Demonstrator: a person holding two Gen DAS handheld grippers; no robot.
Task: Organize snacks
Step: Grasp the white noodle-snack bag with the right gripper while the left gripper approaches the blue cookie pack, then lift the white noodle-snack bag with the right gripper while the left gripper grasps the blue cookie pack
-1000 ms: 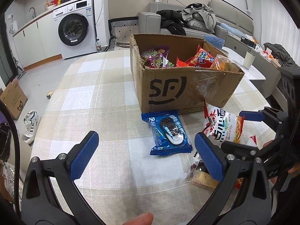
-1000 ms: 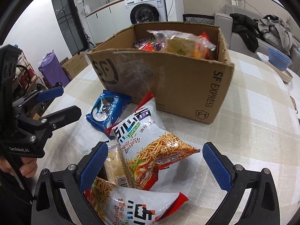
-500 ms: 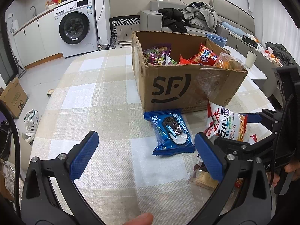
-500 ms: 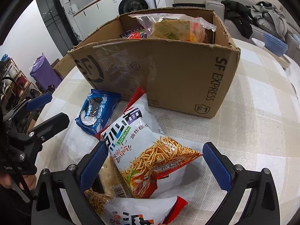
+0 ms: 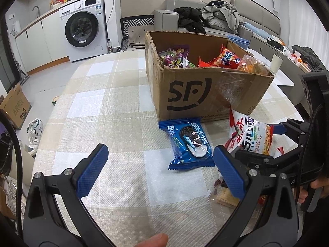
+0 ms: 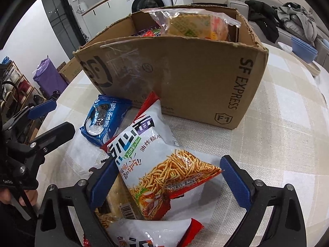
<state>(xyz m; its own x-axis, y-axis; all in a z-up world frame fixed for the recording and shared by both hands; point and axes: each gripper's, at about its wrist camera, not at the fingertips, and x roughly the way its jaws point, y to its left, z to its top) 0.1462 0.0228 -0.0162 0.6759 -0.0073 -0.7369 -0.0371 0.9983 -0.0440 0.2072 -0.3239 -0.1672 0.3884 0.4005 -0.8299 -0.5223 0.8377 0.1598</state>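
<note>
A brown SF cardboard box (image 5: pixel 205 94) (image 6: pixel 185 78) holding several snack packs stands on the checked tablecloth. A blue cookie pack (image 5: pixel 190 143) (image 6: pixel 104 119) lies in front of it. A white noodle-snack bag (image 6: pixel 162 164) (image 5: pixel 253 138) lies beside it, over a second similar bag (image 6: pixel 144 232) and a cracker pack (image 6: pixel 119 201). My right gripper (image 6: pixel 170 181) is open, its jaws on either side of the noodle-snack bag. My left gripper (image 5: pixel 160 168) is open and empty, just short of the cookie pack.
The table's left edge (image 5: pixel 47 123) drops to the floor with shoes and a small box (image 5: pixel 14 107). A washing machine (image 5: pixel 84 28) and a sofa (image 5: pixel 216 18) stand behind. Blue bowls (image 6: pixel 302 49) sit at the table's far right.
Both grippers have moved forward toward the snacks. The right gripper's jaws now straddle the noodle-snack bag. The box looks closer in both views.
</note>
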